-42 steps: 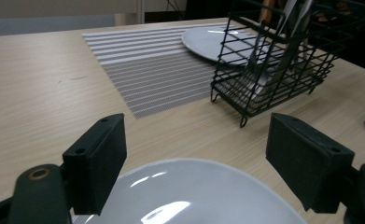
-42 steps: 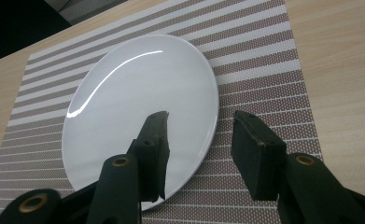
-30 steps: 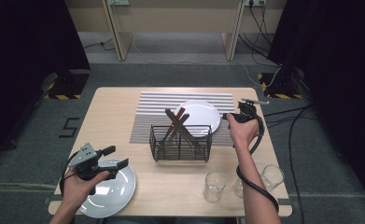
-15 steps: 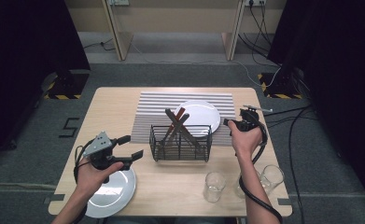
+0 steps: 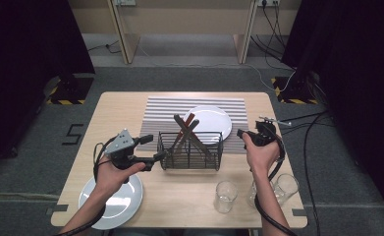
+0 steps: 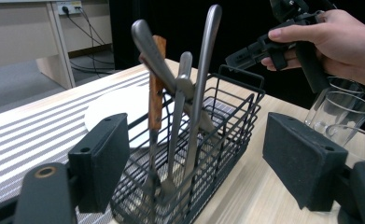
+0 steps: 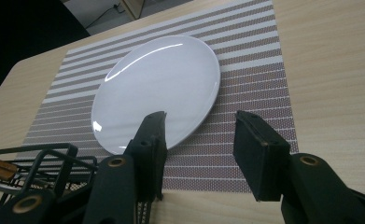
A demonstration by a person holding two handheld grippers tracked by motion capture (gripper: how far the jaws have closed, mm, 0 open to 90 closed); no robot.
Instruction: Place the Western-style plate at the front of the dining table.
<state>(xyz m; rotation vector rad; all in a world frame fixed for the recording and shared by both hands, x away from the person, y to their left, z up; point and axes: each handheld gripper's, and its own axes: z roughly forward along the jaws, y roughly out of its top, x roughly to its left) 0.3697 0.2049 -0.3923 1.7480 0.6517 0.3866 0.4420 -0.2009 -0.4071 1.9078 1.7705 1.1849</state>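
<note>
- High view: the left gripper point(image 5: 152, 147), jaws spread wide and holding nothing, sits just beside the left end of the black wire cutlery basket point(image 5: 191, 153), which stands near the middle of the light wooden table point(image 5: 179, 191) on the front edge of the grey striped placemat point(image 5: 162, 109). The right gripper point(image 5: 246, 133) hovers just off the basket's right end. A white round plate point(image 5: 214, 120) lies on the placemat behind the basket, a second white plate point(image 5: 116, 201) lies under the left forearm, and clear drinking glasses point(image 5: 226, 195) stand at the front right.
- Left gripper view: both black jaws stand far apart with the basket between and beyond them; steel cutlery point(image 6: 203, 74) and a wooden-handled utensil point(image 6: 156, 88) lean inside it. The other hand point(image 6: 334, 42) holds its gripper above the basket's far end.
- Right gripper view: the jaws are parted, empty, above the placemat point(image 7: 264, 70) at the near rim of the white plate point(image 7: 157, 88); a corner of the basket point(image 7: 35, 163) shows lower left.
</note>
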